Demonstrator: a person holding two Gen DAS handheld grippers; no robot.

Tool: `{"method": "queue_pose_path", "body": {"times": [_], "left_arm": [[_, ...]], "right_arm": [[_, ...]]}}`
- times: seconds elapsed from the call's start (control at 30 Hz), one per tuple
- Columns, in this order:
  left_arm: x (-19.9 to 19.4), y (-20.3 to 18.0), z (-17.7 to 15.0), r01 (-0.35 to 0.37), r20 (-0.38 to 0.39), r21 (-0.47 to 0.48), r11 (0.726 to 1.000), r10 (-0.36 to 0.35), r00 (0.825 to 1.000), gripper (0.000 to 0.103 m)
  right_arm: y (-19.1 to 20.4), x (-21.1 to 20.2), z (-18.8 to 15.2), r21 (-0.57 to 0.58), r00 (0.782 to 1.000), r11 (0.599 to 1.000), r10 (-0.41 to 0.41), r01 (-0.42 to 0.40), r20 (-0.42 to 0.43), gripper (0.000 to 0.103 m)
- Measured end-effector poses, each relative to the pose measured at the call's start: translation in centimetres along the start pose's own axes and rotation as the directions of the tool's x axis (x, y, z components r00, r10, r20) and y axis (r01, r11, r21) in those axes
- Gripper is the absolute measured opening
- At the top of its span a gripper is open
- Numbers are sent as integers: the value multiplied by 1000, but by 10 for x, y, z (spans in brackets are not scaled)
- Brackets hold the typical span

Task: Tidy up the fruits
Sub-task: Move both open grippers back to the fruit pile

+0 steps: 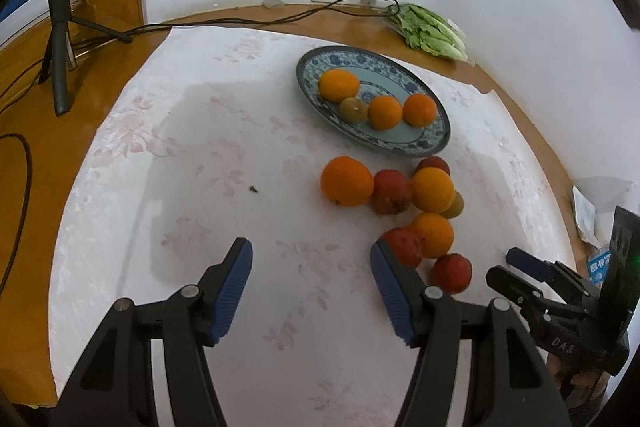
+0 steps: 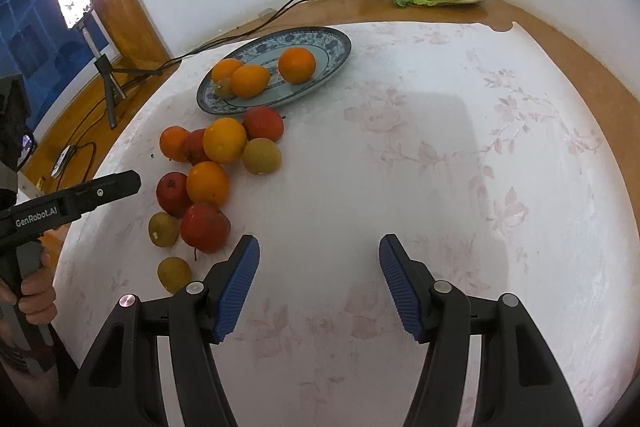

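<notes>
Orange-wise it's barely started imo: the blue-patterned plate [image 1: 436, 143] holds three oranges plus one small brownish fruit, while the loose pile of fruit [image 2: 218, 179] still sits on the white tablecloth [image 2: 440, 167] just in front of it. Pile runs lengthwise from the plate back toward the grippers. Left gripper [image 1: 311, 281] and right gripper [image 2: 319, 277] both gape, empty.
</notes>
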State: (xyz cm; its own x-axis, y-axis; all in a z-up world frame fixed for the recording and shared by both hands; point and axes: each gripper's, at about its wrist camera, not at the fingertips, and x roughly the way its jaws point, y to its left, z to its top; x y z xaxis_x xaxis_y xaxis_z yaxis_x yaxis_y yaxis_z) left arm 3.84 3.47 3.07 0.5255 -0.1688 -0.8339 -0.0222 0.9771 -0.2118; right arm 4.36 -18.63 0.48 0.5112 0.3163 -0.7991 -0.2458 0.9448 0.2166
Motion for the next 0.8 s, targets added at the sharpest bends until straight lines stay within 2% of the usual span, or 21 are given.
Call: {"method": "queue_pose_path", "body": {"times": [0.27,0.47,0.63,0.8], "left_arm": [[3,-16,-6,41,-21,34,999,-40,999,65],[5,-34,-8,61,-5,109,992,-61,998,64],[11,-41,-10,77,-13,128,989,-76,997,48],[18,-42,-10,85,-21,123,989,-83,996,40]], "right_arm": [[0,-1,-5,-18,1000,1000,4,-4,21,64],[0,-1,-5,-27,1000,1000,3,-3,27,64],[2,-2,-7,-40,999,999,1,1,35,64],[1,-1,-7,-40,999,999,3,-1,37,64]]}}
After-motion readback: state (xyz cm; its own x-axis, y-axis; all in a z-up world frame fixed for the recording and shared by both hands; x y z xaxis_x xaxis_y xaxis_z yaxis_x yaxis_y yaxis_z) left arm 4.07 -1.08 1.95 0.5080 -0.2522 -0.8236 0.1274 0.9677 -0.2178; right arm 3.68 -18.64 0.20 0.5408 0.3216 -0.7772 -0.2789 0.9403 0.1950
